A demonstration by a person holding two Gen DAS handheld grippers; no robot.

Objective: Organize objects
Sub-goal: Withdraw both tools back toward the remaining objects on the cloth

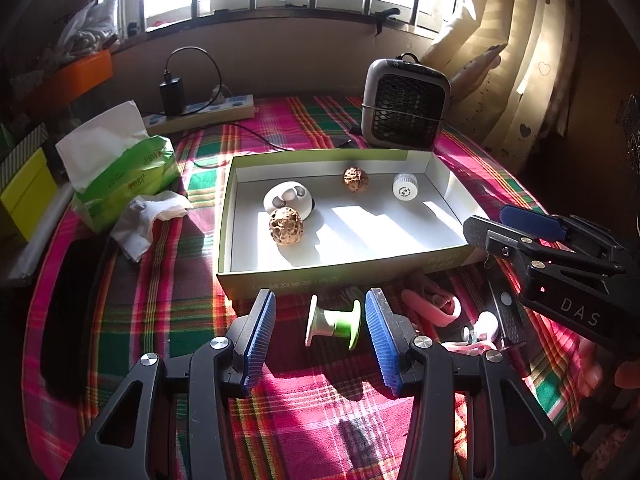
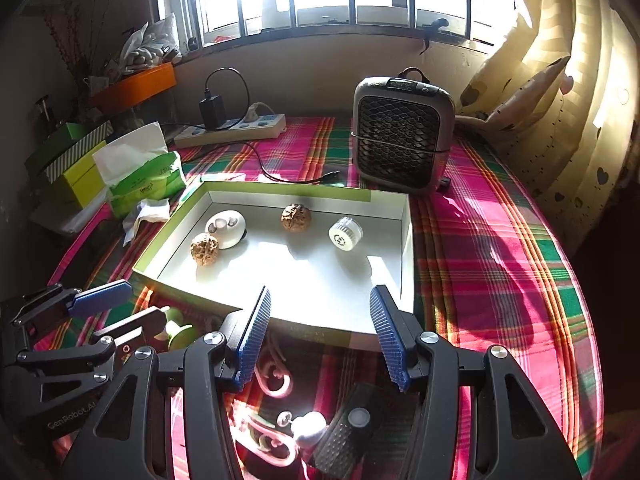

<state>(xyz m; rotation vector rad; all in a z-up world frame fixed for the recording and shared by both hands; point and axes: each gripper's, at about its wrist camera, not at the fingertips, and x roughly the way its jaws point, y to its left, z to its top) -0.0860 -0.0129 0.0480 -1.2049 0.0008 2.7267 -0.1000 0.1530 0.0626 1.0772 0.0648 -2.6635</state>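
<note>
A green-and-white spool [image 1: 334, 322] lies on the plaid cloth between the blue pads of my left gripper [image 1: 321, 294]; the pads stand clear of it, so the gripper is open. Just beyond is a shallow white-lined box [image 1: 344, 276] holding two walnuts [image 1: 286, 226] [image 1: 355, 178], a white earbud case [image 1: 286, 198] and a white round cap [image 1: 404, 186]. My right gripper [image 2: 320, 296] hangs open over the box's near wall [image 2: 320, 330] with nothing between its fingers. Below it lie pink clips [image 2: 276, 384], a small white piece [image 2: 308, 426] and a black remote [image 2: 348, 436].
A grey fan heater [image 2: 402, 136] stands behind the box, with a power strip [image 2: 236, 128] and charger at the back left. A green tissue pack [image 1: 124, 168] and crumpled tissue [image 1: 144, 220] sit left of the box. A black slab [image 1: 72, 316] lies near the left edge.
</note>
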